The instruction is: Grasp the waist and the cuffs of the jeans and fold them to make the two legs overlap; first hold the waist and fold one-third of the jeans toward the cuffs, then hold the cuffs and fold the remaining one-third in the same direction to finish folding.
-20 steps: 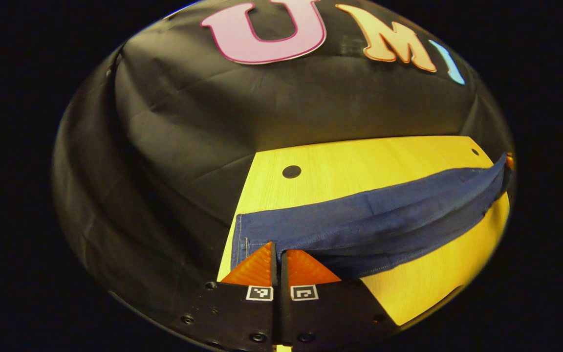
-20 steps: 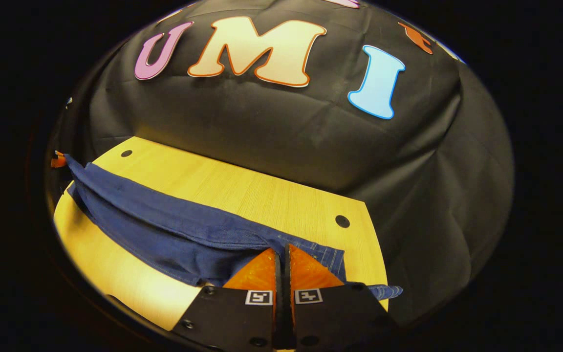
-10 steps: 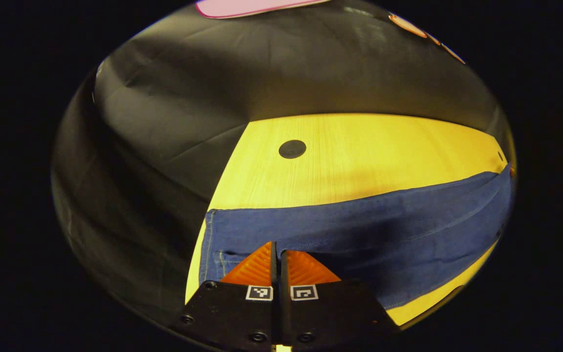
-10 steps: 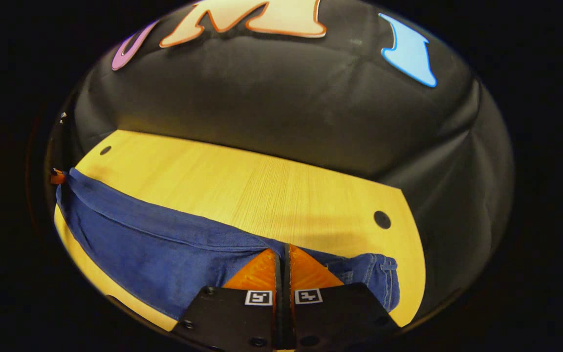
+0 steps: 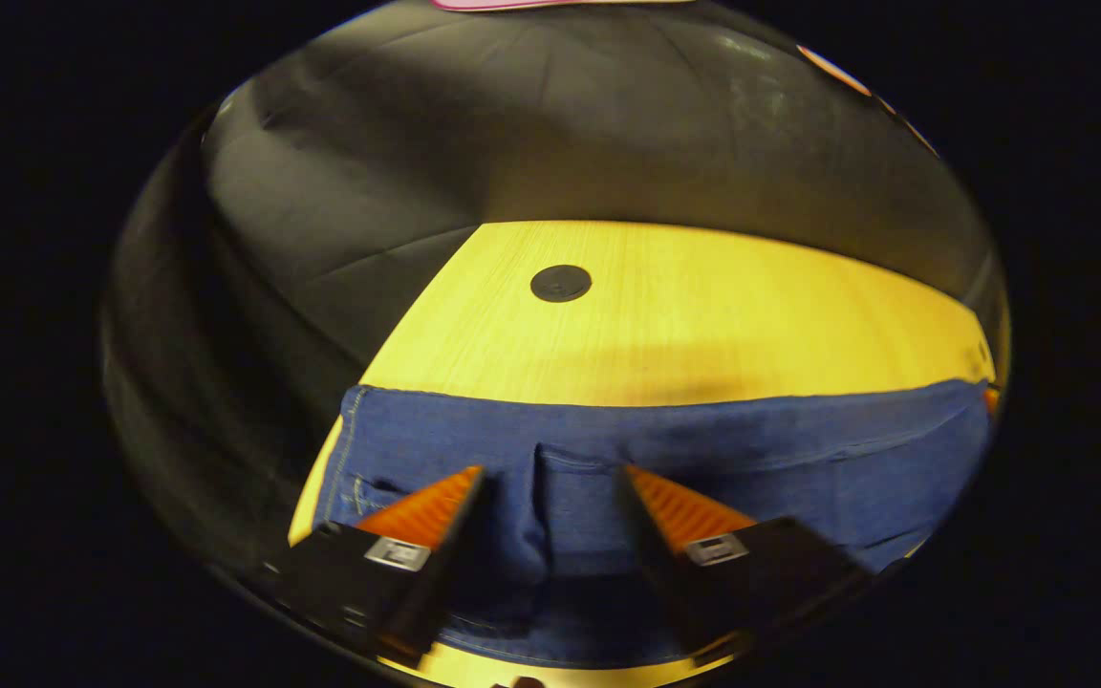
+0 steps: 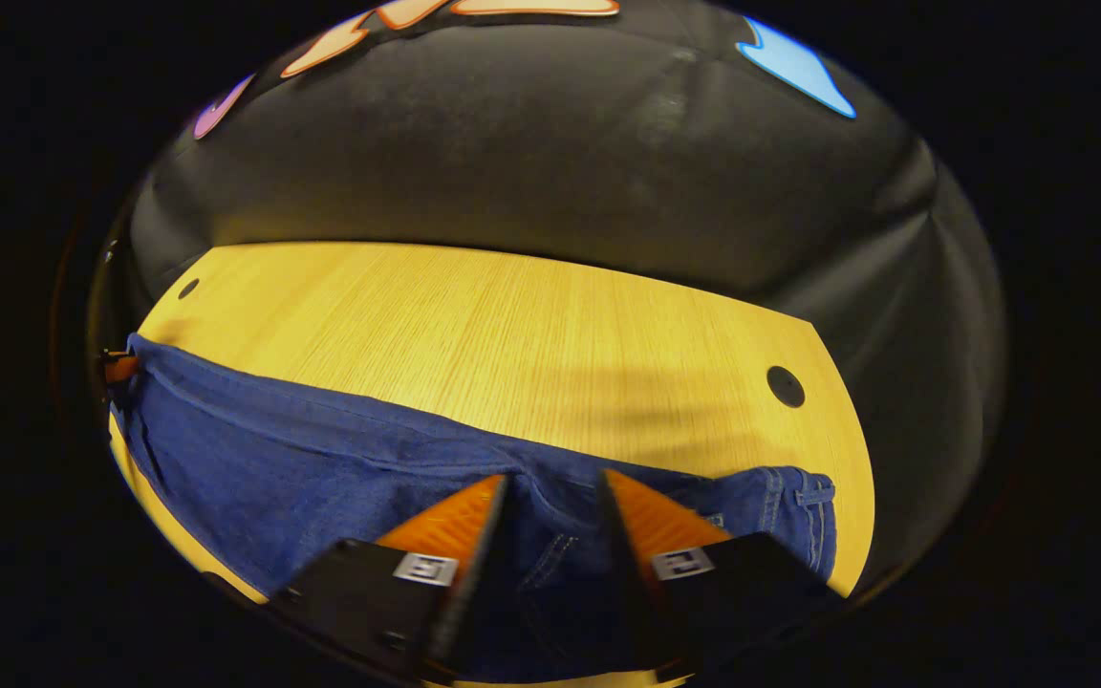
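Both grippers have let go — the left gripper (image 5: 550,483), pinched on the cuff end of the dark blue denim jeans (image 5: 751,459) half a second ago, now stands parted above the cloth. The right gripper (image 6: 552,492) has parted likewise, and the jeans lie flatter on the yellow wooden table (image 6: 474,325) — nearer its front edge.
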### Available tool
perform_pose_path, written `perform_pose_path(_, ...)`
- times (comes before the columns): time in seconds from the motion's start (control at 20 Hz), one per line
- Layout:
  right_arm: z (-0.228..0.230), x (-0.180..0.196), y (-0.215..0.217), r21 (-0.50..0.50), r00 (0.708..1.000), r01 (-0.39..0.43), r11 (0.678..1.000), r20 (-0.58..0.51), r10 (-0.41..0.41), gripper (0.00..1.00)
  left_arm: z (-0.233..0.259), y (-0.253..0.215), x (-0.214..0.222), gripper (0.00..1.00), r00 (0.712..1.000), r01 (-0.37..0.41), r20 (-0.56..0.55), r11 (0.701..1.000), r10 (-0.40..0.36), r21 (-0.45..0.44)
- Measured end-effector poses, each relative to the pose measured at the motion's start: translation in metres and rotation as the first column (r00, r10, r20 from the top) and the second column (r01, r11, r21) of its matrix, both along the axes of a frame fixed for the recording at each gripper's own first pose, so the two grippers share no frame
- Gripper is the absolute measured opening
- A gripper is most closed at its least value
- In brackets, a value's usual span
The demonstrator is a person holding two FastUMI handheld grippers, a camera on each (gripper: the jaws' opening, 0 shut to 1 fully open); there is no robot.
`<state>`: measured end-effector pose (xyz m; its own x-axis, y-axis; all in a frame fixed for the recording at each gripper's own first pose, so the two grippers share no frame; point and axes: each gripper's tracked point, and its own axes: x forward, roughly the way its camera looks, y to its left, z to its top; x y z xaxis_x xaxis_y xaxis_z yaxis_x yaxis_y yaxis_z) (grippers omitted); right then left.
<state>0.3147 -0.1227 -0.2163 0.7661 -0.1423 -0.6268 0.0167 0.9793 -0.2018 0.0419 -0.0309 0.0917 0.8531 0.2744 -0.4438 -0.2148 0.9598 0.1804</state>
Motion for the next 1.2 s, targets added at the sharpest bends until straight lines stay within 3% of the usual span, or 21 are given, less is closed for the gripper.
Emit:
perform_pose_path(0.05,0.006,-0.006,-0.002,0.047,1.000,0.013,0.999,0.012,-0.013,0.79,0.009,-0.009,0.001,0.99,1.000,-0.002,0.022,1.000,0.002,0.000)
perform_pose_path(0.1,0.011,-0.013,-0.006,0.089,0.999,0.033,0.996,0.019,-0.034,1.00,0.019,-0.012,-0.006,0.96,0.999,0.004,0.049,1.000,-0.004,0.018)
perform_pose_path(0.35,0.044,-0.058,-0.078,0.112,0.984,0.155,0.982,0.069,-0.163,0.99,0.037,-0.028,-0.017,0.96,0.990,0.071,0.121,0.996,-0.077,0.055)
perform_pose_path(0.65,0.031,-0.105,-0.168,0.127,0.951,0.301,0.945,0.035,-0.308,0.99,0.021,-0.014,-0.012,0.96,0.981,0.085,0.171,0.996,-0.087,0.020)
perform_pose_path(0.9,0.004,-0.120,-0.193,0.112,0.952,0.306,0.946,-0.026,-0.305,0.99,0.019,-0.014,-0.014,0.96,0.978,0.122,0.166,0.992,-0.126,0.033)
perform_pose_path(1.2,-0.019,-0.115,-0.190,0.162,0.958,0.285,0.945,-0.061,-0.279,0.98,0.025,-0.016,-0.013,0.96,0.978,0.094,0.182,0.995,-0.100,0.042)
